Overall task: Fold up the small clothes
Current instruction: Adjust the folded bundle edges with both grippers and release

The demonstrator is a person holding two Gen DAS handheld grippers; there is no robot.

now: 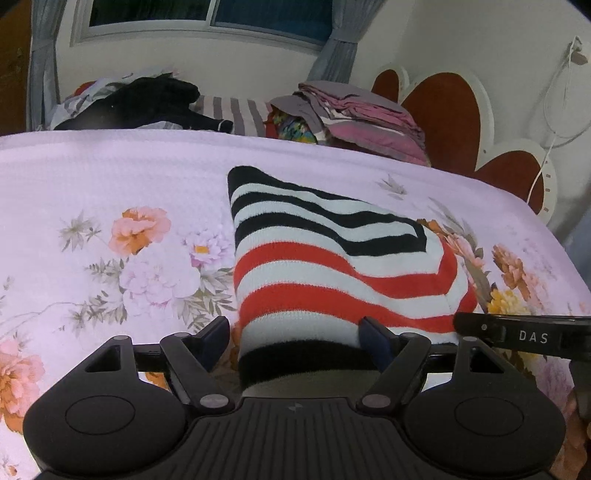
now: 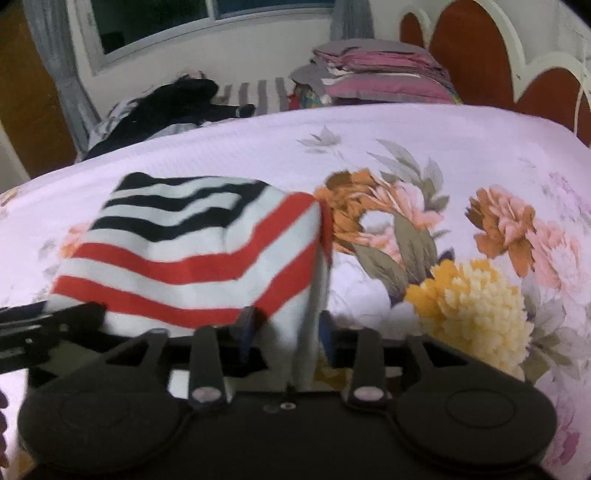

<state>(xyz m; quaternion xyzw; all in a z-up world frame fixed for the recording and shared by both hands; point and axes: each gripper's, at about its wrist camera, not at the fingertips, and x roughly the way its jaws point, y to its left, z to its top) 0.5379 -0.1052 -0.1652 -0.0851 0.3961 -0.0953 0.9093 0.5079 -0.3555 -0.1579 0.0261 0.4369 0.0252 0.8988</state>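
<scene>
A small striped knit garment [image 1: 332, 266], with black, white and red stripes, lies folded on the floral bedspread [image 1: 110, 192]. My left gripper [image 1: 299, 336] is open, its fingers wide apart on either side of the garment's near black-banded edge. The right gripper's body shows at the right edge of the left wrist view [image 1: 524, 334]. In the right wrist view the garment [image 2: 192, 247] sits left of centre. My right gripper [image 2: 286, 332] has its fingers close together on the garment's near right corner, which rises between them.
A stack of folded pink and grey linens [image 1: 369, 114] and a dark pile of clothes [image 1: 147, 103] lie at the far side of the bed. A red and white headboard [image 1: 450, 118] stands at the right. A window [image 1: 207, 14] with curtains is behind.
</scene>
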